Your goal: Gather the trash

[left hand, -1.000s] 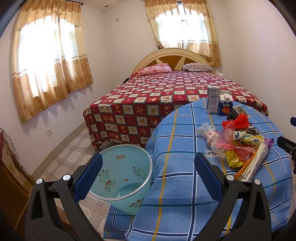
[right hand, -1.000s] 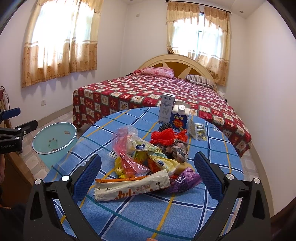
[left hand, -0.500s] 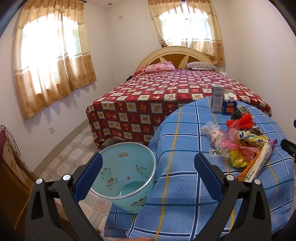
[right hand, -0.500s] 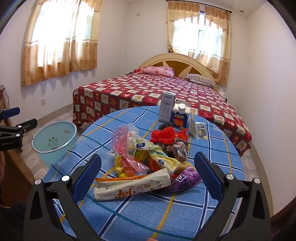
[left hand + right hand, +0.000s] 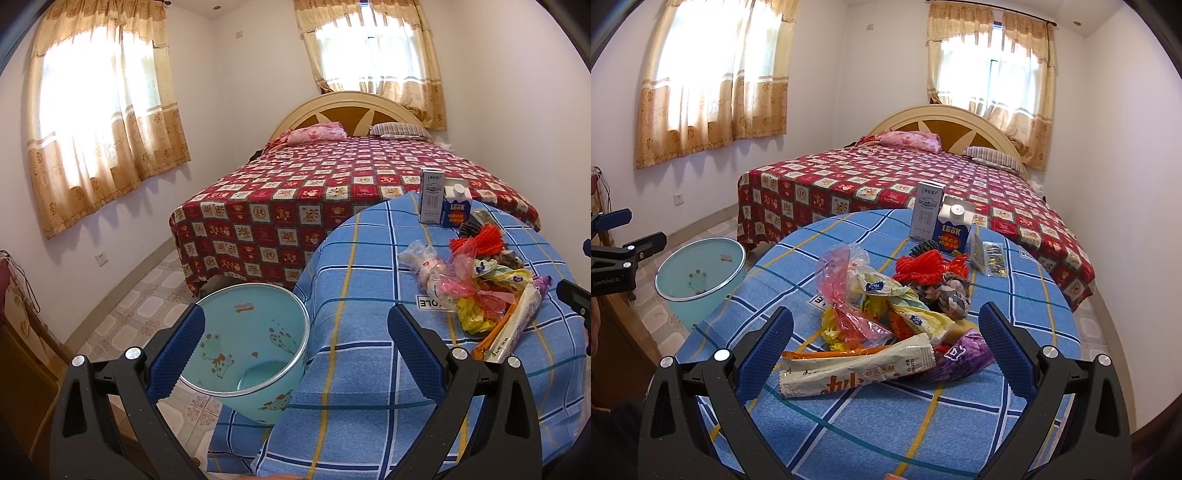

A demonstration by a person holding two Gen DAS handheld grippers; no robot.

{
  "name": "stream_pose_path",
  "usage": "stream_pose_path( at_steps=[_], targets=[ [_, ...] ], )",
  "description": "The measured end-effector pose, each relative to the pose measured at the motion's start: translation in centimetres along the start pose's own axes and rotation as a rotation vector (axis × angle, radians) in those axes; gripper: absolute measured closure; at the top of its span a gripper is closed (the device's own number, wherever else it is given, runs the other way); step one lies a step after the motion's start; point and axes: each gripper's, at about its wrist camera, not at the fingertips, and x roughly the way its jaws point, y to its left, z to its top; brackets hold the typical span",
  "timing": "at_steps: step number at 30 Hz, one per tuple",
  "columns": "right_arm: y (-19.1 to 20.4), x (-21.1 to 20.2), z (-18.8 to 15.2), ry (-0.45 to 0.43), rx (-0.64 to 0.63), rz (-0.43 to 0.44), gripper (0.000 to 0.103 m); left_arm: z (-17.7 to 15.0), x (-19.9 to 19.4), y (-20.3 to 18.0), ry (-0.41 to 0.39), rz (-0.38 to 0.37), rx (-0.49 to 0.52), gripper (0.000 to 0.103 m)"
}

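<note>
Two cartons point(image 5: 940, 221) stand upright at the far edge of the blue-checked counter point(image 5: 1015, 417); one heap of wrappers point(image 5: 886, 325) fills frame center, between the empty right claw point(image 5: 885, 354), pads spread wide. At left, the left claw point(image 5: 295, 356), likewise parted, frames one pale-blue bin point(image 5: 255, 347) on the floor. A red-quilted bed point(image 5: 886, 181) lies behind.

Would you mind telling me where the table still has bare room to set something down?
The tablecloth is bare in front of the long wrapper, and on the side toward the bin. It is crowded in the middle, at the trash pile, and behind it at the two cartons.
</note>
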Motion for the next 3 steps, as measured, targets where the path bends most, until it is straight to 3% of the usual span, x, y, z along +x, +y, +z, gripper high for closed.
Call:
stream_pose_path(
  at_steps=[3],
  targets=[
    [-0.01,0.01,0.00,0.001,-0.001,0.001,0.005,0.01,0.00,0.02,-0.002,-0.004,0.000,0.006]
  ],
)
